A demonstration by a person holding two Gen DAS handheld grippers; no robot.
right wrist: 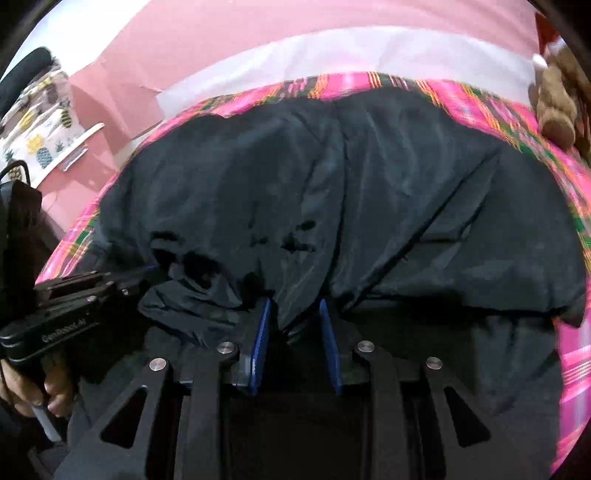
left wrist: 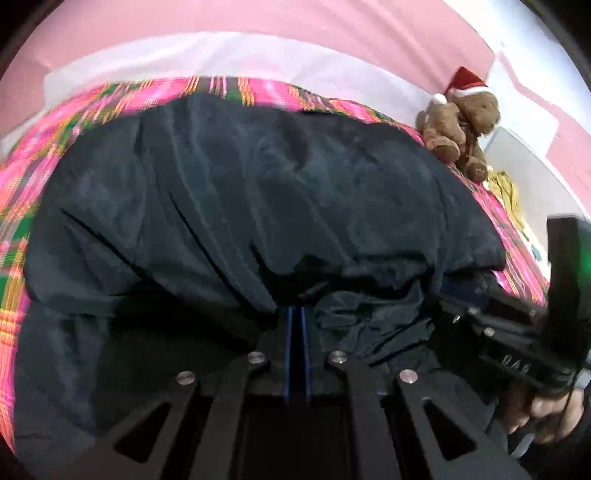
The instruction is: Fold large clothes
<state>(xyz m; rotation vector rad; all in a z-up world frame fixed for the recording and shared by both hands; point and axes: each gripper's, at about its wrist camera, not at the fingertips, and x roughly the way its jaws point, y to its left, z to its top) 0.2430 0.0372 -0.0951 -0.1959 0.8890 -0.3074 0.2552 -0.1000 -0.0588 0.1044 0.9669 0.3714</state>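
A large dark navy garment (left wrist: 258, 192) lies spread over a pink plaid blanket (left wrist: 44, 140) on a bed. My left gripper (left wrist: 296, 310) is shut on a fold of the garment's near edge, its blue pads almost together under the cloth. In the right wrist view the same garment (right wrist: 369, 192) fills the middle. My right gripper (right wrist: 295, 306) is shut on a thick bunch of its edge, with cloth pinched between the two blue pads (right wrist: 263, 325). The other gripper shows at each view's side, the right one (left wrist: 517, 332) and the left one (right wrist: 66, 306), each held by a hand.
A brown teddy bear (left wrist: 458, 122) in a red Santa hat sits at the blanket's far right corner. A white sheet (left wrist: 221, 55) and a pink wall (left wrist: 258, 18) lie beyond. A pineapple-print cloth (right wrist: 44, 122) hangs at the left. Yellow fabric (left wrist: 506, 188) lies right of the bed.
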